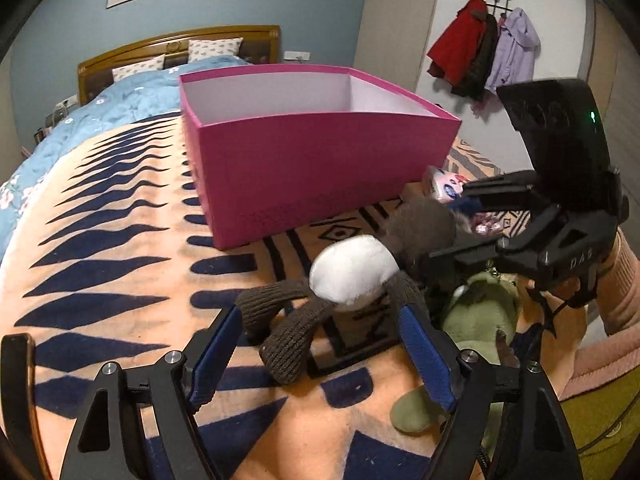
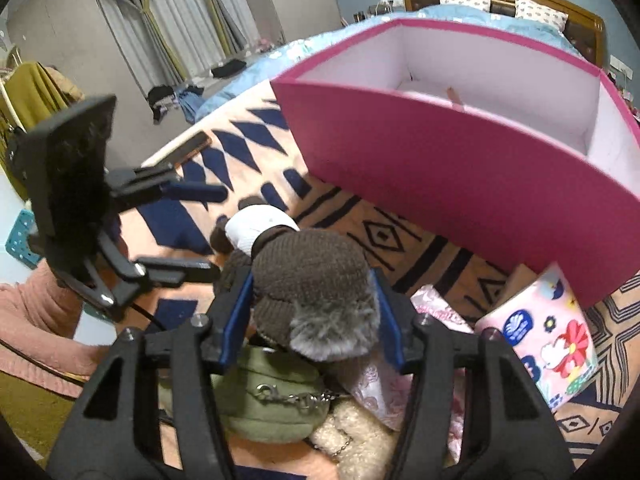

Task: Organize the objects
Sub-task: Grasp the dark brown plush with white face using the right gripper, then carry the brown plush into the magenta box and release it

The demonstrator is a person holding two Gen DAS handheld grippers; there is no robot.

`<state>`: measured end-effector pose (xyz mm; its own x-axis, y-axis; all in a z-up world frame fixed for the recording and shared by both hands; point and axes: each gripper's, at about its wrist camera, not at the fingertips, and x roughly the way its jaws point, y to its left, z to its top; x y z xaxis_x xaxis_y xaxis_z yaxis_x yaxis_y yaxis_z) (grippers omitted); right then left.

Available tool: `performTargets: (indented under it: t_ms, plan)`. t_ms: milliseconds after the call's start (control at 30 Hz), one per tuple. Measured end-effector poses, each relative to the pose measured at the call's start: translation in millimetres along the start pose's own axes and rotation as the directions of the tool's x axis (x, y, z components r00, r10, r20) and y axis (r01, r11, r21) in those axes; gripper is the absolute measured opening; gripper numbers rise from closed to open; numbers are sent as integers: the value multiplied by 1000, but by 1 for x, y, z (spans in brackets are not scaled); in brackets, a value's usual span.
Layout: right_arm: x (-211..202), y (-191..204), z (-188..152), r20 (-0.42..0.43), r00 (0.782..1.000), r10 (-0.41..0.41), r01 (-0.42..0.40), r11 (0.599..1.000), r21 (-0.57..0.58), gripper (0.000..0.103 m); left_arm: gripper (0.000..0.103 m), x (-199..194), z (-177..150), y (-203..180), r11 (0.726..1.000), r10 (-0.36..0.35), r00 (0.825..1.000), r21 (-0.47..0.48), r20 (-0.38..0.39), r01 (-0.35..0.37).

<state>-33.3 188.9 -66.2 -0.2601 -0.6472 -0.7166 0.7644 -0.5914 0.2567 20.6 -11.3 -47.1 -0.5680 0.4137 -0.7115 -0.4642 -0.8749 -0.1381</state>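
L wrist cam rides on the left gripper (image 1: 320,344), looks fwd and down along its fingers, low and close over the blanket (image 1: 120,240), facing the headboard (image 1: 176,46). R wrist cam sits on the right gripper (image 2: 312,320), same downward tilt, closer in. Both views share the pink box (image 1: 320,168), the brown-and-white plush toy (image 1: 352,272) and the bed; each cam also sees the other gripper.

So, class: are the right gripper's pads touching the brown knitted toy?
Touching: the right wrist view shows both blue pads pressed against the brown knitted toy.
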Motion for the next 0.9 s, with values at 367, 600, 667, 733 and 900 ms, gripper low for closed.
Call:
performTargets:
  t_ms: [367,600,667,733,900]
  plan:
    - [-54,2,20,134,991,-14,19,999,-30,58,48,-21,39,-16,997,-63,994,45,89,60]
    - [-90,-1,56,233,972,-34,54,995,-82,58,46,-41,86,-19,996,-52,984,84,172,37]
    - [-93,-3,71,254,966,-42,68,993,-97,58,46,-40,98,-17,995,-28,983,96,181,11]
    - [-91,-8,86,266,963,-48,78,992,-104,58,46,-36,114,-13,995,-8,984,101,179,-10]
    - [-72,-31,113,239,970,-46,69,994,-86,58,46,-13,139,6,996,34,991,82,132,-45]
